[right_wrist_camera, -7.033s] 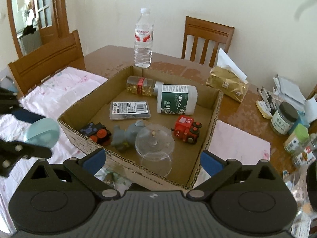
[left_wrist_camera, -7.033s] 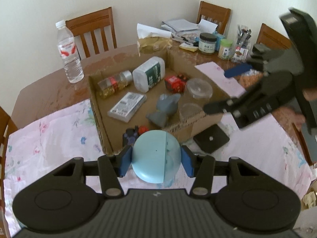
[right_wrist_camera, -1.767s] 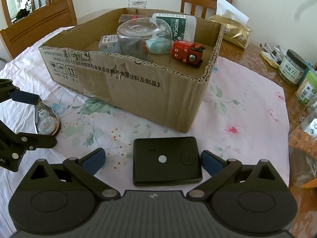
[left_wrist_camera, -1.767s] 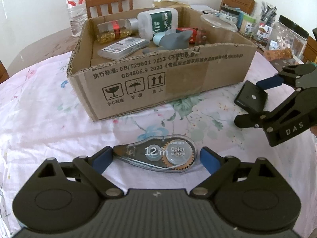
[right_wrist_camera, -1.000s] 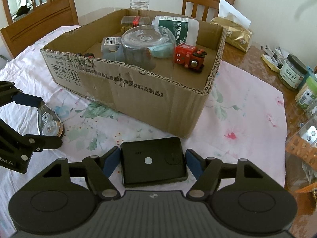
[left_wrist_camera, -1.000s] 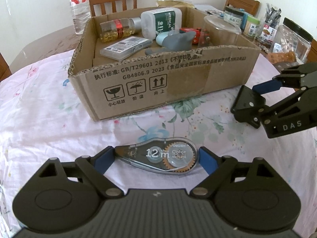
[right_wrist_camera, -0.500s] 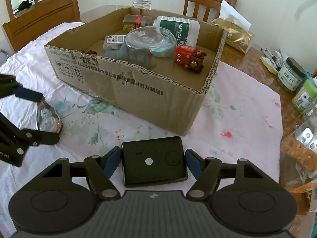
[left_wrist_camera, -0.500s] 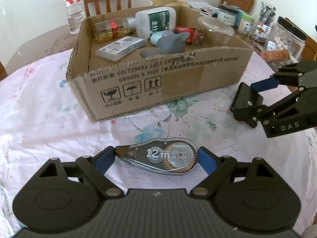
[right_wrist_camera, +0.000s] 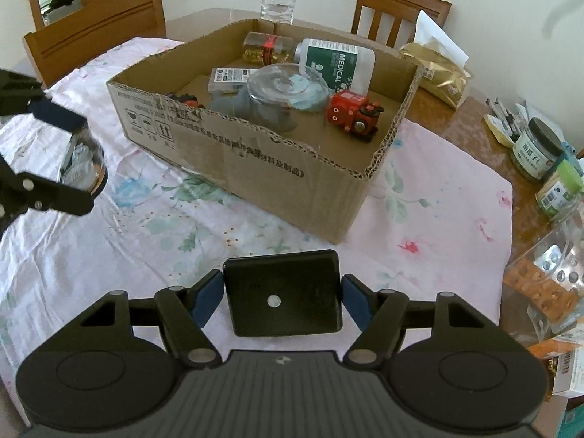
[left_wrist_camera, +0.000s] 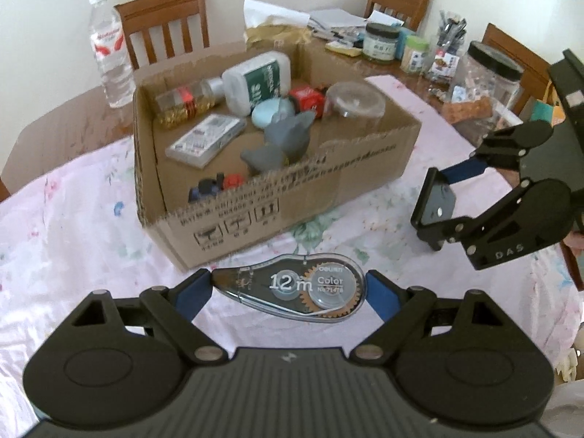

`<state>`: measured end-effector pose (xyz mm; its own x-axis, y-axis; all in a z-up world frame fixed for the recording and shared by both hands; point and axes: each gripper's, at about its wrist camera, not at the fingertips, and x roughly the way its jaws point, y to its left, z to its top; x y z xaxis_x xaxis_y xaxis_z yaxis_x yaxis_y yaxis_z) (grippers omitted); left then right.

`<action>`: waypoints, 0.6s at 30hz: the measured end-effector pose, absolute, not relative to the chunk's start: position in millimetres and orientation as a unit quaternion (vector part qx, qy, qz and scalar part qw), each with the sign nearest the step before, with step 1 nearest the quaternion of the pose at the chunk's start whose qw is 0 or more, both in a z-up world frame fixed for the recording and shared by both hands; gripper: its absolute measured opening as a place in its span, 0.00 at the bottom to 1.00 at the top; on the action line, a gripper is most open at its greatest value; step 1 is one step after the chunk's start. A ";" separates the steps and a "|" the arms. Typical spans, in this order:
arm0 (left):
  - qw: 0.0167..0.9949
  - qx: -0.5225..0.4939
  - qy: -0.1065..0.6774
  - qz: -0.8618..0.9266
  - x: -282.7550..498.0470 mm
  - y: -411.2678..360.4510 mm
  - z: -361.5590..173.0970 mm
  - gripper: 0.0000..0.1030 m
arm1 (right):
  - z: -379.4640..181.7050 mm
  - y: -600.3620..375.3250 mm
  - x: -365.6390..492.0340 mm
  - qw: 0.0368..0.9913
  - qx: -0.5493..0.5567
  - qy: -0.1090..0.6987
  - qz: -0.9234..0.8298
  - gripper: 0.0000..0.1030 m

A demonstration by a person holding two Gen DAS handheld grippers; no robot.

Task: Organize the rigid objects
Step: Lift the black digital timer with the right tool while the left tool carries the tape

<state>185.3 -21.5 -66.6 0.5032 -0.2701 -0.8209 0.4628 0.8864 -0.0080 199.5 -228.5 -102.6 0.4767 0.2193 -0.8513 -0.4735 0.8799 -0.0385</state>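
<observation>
My left gripper (left_wrist_camera: 288, 294) is shut on a clear correction tape dispenser (left_wrist_camera: 292, 292) marked "12 m" and holds it in the air before the cardboard box (left_wrist_camera: 328, 186). My right gripper (right_wrist_camera: 283, 297) is shut on a flat black device (right_wrist_camera: 283, 292) and holds it above the flowered cloth, near the box's front corner (right_wrist_camera: 328, 197). The right gripper with the black device (left_wrist_camera: 434, 200) shows at the right of the left wrist view. The box holds a white bottle (right_wrist_camera: 335, 60), a red toy train (right_wrist_camera: 352, 115), a clear lid (right_wrist_camera: 288, 89), a grey toy (left_wrist_camera: 281, 142) and a flat case (left_wrist_camera: 206, 140).
A water bottle (left_wrist_camera: 111, 65) stands behind the box. A gold tissue pack (right_wrist_camera: 438, 73) lies at the back. Jars and pens (right_wrist_camera: 536, 149) crowd the table's right side, with a big clear jar (left_wrist_camera: 485, 76). Wooden chairs (right_wrist_camera: 95, 33) ring the table.
Both grippers have risen with their objects, so the box interior is more in view from above. The right gripper closed on the black device about a second ago.
</observation>
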 end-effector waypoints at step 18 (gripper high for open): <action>0.871 0.101 0.430 -0.216 190.4 -20.7 -46.4 0.87 | -110.0 -230.4 201.9 0.852 -0.098 0.490 0.157 0.86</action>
<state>190.4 -20.7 -46.4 0.5372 -0.2886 -0.7925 0.4631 0.8863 -0.0088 201.9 -230.4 -110.0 0.4700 0.1718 -0.8658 -0.3635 0.9315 -0.0125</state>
